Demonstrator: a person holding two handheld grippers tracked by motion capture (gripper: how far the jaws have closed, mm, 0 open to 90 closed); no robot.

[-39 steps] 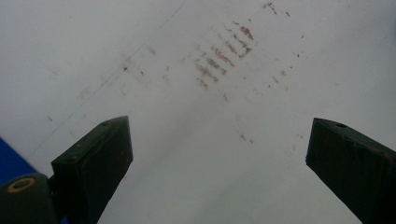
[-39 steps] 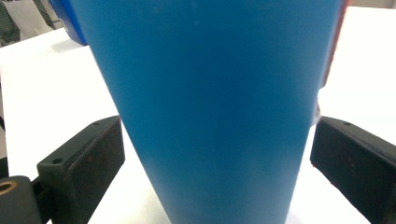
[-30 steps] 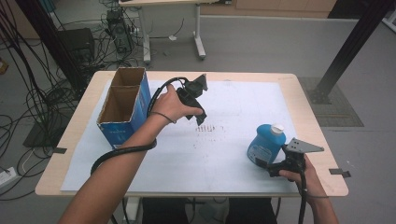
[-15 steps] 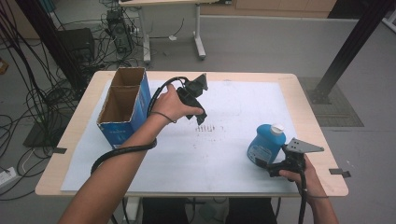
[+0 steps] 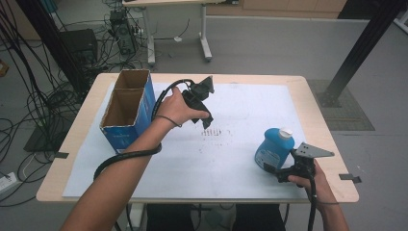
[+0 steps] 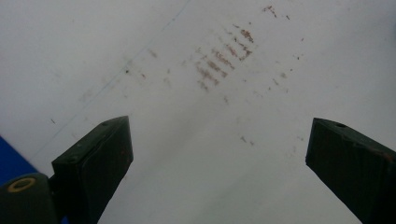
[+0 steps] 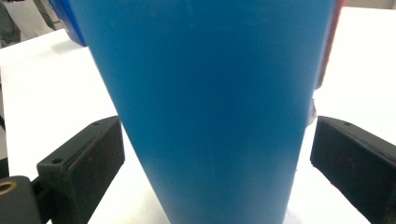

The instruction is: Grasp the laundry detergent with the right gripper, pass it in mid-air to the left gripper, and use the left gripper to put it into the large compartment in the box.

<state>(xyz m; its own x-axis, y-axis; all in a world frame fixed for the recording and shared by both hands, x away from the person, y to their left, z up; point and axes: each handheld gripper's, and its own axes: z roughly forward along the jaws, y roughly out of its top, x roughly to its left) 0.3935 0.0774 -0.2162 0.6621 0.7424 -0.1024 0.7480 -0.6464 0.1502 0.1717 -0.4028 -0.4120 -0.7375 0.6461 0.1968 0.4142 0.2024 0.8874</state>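
A: Where's the blue bottle right now?

B: Standing upright on the white paper sheet, toward the near right side of the table; its white cap is on top; the right gripper sits just at its base on the near side.

A: Has that tool got it yet?

B: I'd say not; in the right gripper view the 2 jaws stand spread wide, 1 on each side of the blue bottle's body, with a sliver of white showing between each pad and the plastic; so it brackets the bottle without squeezing.

A: And the other one?

B: The left gripper hangs over the middle of the sheet, beside the open cardboard box; its jaws are spread too, with nothing between them but paper and some brownish scuff marks.

A: How will the bottle handle?

B: My guess: smooth, glossy plastic, so slippery; the wall probably gives a little under pressure; if it holds liquid it'll be fairly heavy and slosh. The body widens toward the bottom, so a low pinch could squirt it upward out of the pads; I'd take it higher, around the mid-body or just under the shoulder, flat on the 2 broad faces, and close firmly but not hard.
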